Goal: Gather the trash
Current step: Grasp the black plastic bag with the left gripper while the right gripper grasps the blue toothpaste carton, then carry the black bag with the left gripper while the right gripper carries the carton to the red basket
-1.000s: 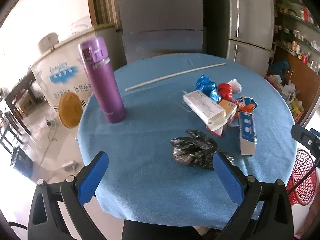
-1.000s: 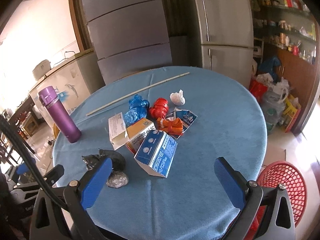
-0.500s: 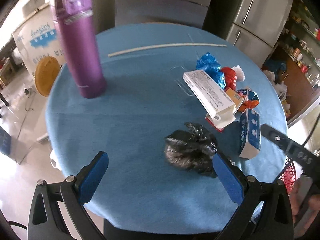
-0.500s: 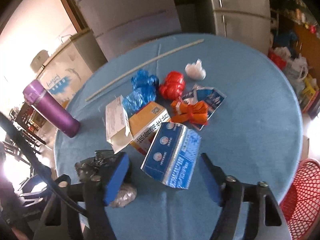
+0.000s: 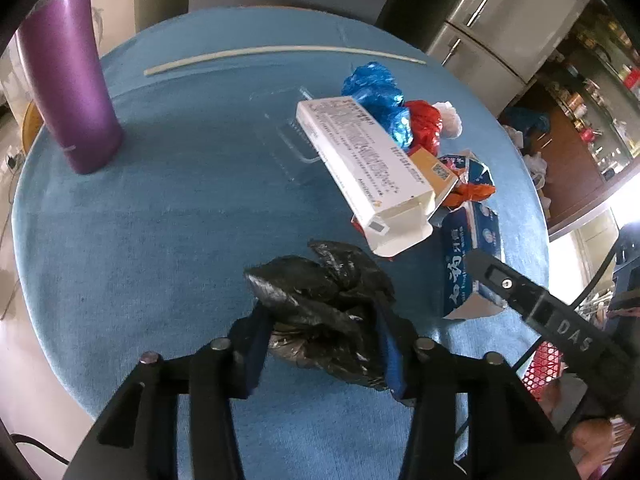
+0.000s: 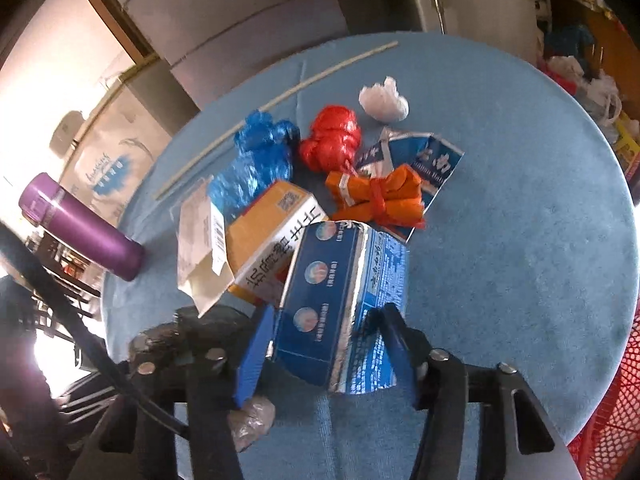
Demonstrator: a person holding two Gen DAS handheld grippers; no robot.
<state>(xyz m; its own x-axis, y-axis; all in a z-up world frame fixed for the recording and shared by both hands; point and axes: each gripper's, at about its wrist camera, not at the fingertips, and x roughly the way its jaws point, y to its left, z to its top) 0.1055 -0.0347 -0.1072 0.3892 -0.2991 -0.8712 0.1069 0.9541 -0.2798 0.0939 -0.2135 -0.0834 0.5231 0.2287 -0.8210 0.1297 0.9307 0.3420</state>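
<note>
black bag (image 5: 320, 312) (left gripper (image 5: 322, 354))

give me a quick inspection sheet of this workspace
surface: round table under a blue cloth, no bare spots
job's things: crumpled black plastic bag; blue milk carton; white box, orange box, blue, red, orange and white bag wads
clutter: purple flask, thin white stick
grippers: left gripper closing on the bag; right gripper closing on the carton
cables: black cable at left of the right view
surroundings: red mesh basket, grey fridge
</note>
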